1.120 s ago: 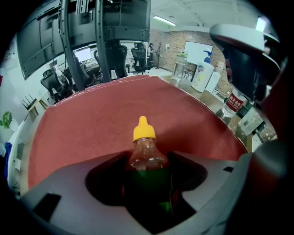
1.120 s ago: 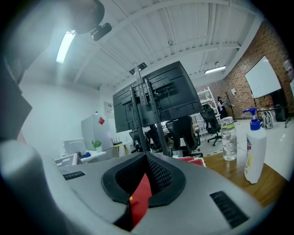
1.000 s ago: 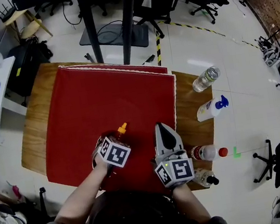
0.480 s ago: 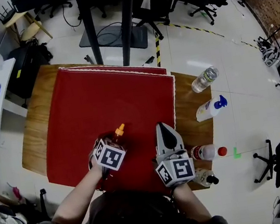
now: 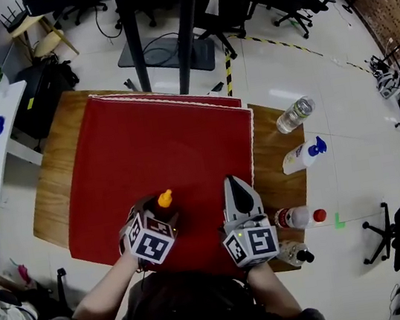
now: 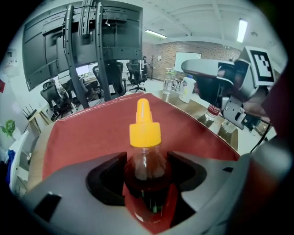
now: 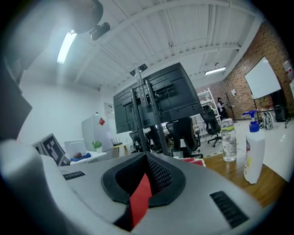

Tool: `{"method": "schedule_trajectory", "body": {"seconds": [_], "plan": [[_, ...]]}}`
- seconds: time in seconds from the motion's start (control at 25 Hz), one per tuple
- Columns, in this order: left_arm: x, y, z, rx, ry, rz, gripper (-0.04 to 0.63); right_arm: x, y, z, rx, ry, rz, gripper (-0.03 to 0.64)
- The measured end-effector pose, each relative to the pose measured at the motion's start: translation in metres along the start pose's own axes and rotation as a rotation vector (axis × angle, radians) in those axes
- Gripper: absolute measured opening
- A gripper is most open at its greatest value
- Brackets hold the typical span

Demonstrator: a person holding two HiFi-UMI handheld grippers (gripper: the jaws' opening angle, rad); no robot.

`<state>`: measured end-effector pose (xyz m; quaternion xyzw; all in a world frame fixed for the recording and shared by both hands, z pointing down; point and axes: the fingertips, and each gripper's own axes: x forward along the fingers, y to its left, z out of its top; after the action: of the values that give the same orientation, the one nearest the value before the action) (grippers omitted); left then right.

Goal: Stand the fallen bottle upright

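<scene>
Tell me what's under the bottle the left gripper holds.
Red cloth shows beneath the bottle. The jaws crowd its base, so whether it touches the cloth cannot be seen.

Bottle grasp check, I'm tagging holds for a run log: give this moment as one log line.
left gripper: shut on bottle | bottle: cap up, over red cloth | right gripper: shut, empty

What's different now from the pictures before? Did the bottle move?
Yes. The left tool, clamped on the orange-capped bottle, has lifted and tipped it. Its cap pointed away across the red cloth before and now points almost straight up at the head camera. Nothing was let go. The right tool, shut and empty, and the spare bottles at the table's edge stayed put.
</scene>
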<state>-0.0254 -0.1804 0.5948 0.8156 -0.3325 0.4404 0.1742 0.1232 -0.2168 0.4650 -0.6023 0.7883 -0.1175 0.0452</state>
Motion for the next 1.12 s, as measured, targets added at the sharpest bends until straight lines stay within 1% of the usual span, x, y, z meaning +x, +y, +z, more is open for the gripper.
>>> {"method": "schedule_trajectory", "body": {"seconds": [0.16, 0.28, 0.36, 0.52, 0.56, 0.8, 0.88, 0.96, 1.12], "plan": [[-0.016, 0.005, -0.002, 0.011, -0.029, 0.017, 0.311, -0.002, 0.007, -0.001, -0.003, 0.003, 0.005, 0.006], [-0.027, 0.012, -0.004, -0.003, -0.048, 0.028, 0.31, -0.004, 0.013, -0.002, -0.007, 0.001, 0.012, 0.006], [-0.035, 0.017, -0.003, -0.019, -0.076, 0.03, 0.31, -0.005, 0.017, -0.002, -0.007, 0.002, 0.015, 0.006], [-0.046, 0.022, 0.01, -0.095, -0.191, 0.007, 0.31, -0.009, 0.021, -0.003, -0.013, 0.004, 0.012, 0.006], [-0.047, 0.023, 0.013, -0.104, -0.22, 0.008, 0.31, -0.009, 0.023, -0.003, -0.012, 0.005, 0.011, 0.006], [-0.042, 0.029, 0.029, -0.109, -0.363, 0.02, 0.31, -0.012, 0.03, -0.002, -0.041, 0.004, 0.013, 0.006], [-0.038, 0.031, 0.031, -0.103, -0.402, 0.039, 0.31, -0.011, 0.032, -0.004, -0.037, 0.007, 0.012, 0.006], [-0.033, 0.034, 0.031, -0.1, -0.424, 0.059, 0.31, -0.011, 0.032, -0.005, -0.033, 0.01, 0.009, 0.006], [-0.021, 0.038, 0.027, -0.119, -0.427, 0.064, 0.31, -0.012, 0.031, -0.007, -0.056, 0.012, 0.004, 0.006]]}}
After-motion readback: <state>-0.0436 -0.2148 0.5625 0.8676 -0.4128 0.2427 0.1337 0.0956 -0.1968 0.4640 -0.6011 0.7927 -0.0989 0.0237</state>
